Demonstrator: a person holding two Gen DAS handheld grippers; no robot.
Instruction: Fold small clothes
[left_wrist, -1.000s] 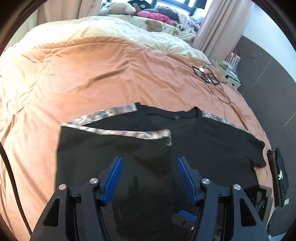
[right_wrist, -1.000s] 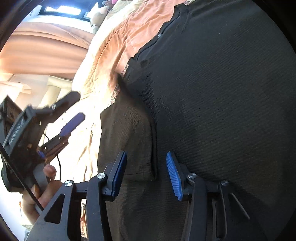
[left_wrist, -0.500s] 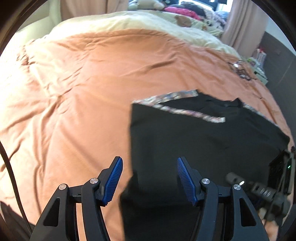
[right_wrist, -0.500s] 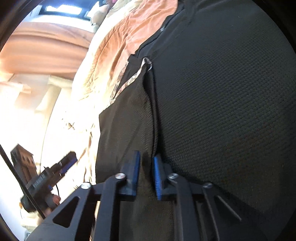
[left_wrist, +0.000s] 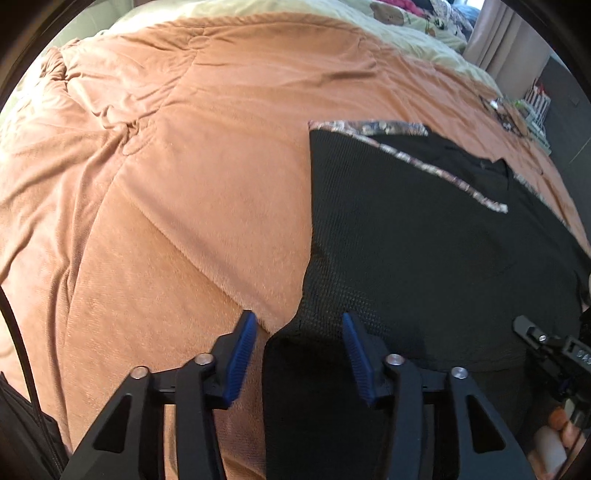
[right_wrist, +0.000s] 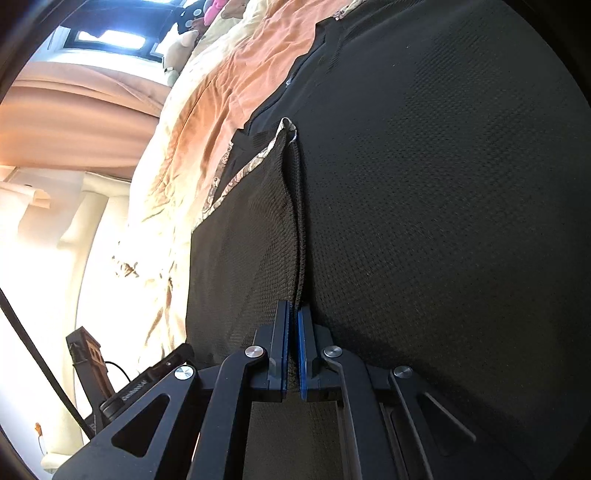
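Observation:
A black mesh T-shirt (left_wrist: 424, 251) with patterned sleeve trim (left_wrist: 443, 173) lies on an orange bedspread (left_wrist: 184, 166), its left side folded inward. My left gripper (left_wrist: 297, 328) is open and empty, hovering over the shirt's lower left edge. My right gripper (right_wrist: 293, 314) is shut on the folded edge of the shirt (right_wrist: 443, 184), pinching a raised ridge of fabric (right_wrist: 295, 229). The right gripper also shows at the right edge of the left wrist view (left_wrist: 546, 343).
A cream blanket (left_wrist: 369, 22) and stuffed toys lie at the far end of the bed. Cables (left_wrist: 506, 114) lie near the right bed edge, with a dark wall and shelf items (left_wrist: 535, 103) beyond. Curtains (right_wrist: 74, 122) hang in the right wrist view.
My right gripper closed from open onto the shirt's folded edge. My left gripper stayed open and swung left and lower, so the shirt now sits to its right.

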